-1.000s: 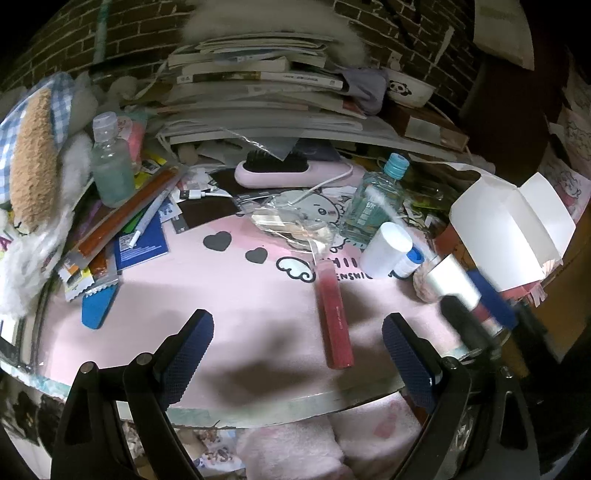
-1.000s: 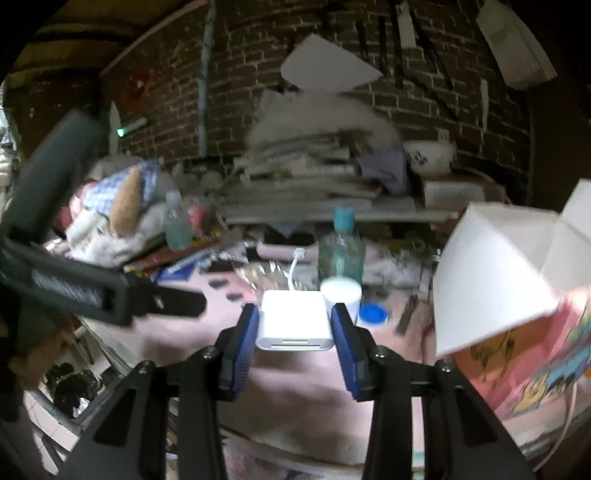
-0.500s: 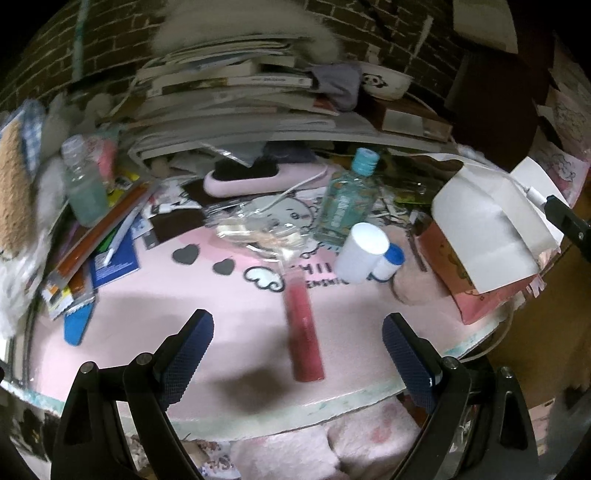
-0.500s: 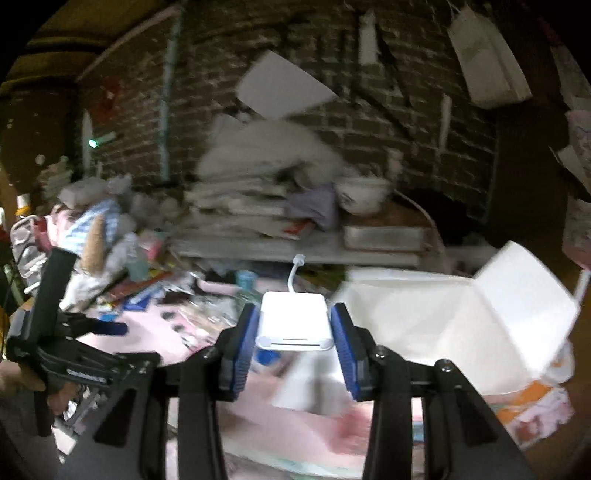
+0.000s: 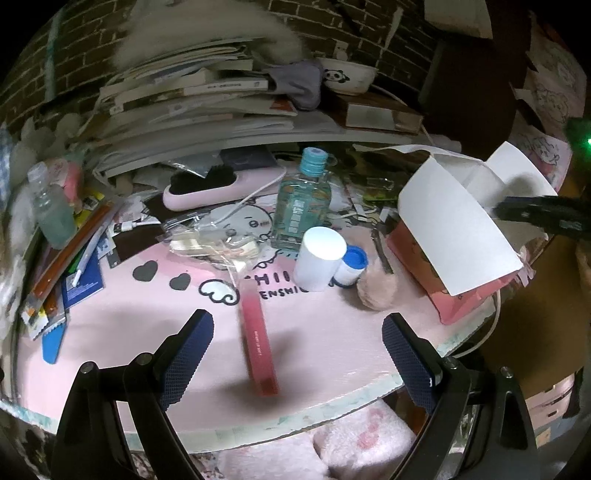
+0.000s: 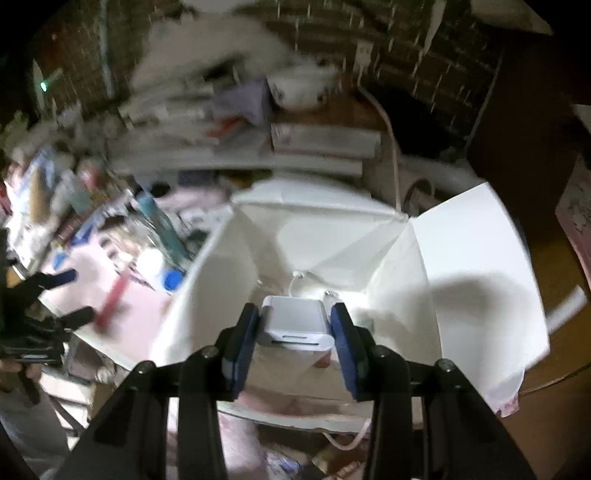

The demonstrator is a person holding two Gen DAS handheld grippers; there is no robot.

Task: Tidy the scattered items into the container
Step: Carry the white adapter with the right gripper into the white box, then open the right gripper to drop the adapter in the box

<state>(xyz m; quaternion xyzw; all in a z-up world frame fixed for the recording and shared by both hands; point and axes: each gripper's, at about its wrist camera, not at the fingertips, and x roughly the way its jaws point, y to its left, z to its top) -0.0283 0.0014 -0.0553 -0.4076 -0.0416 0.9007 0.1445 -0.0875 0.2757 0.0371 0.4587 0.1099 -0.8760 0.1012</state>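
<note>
Container (image 6: 461, 258): white card box, flaps splayed wide for dropping in, at surface's right edge | surface (image 5: 122, 317): pink printed mat | red tube (image 5: 258, 339): long, slim, flat between left claw (image 5: 297, 354) pads, released, likely next | right claw (image 6: 295, 328): above box mouth, clenched on smooth white adapter (image 6: 295, 319).

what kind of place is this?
Probably a cluttered home desk or vanity: stacked books against a brick wall, a pink cartoon mat, a hairbrush and bottles.
</note>
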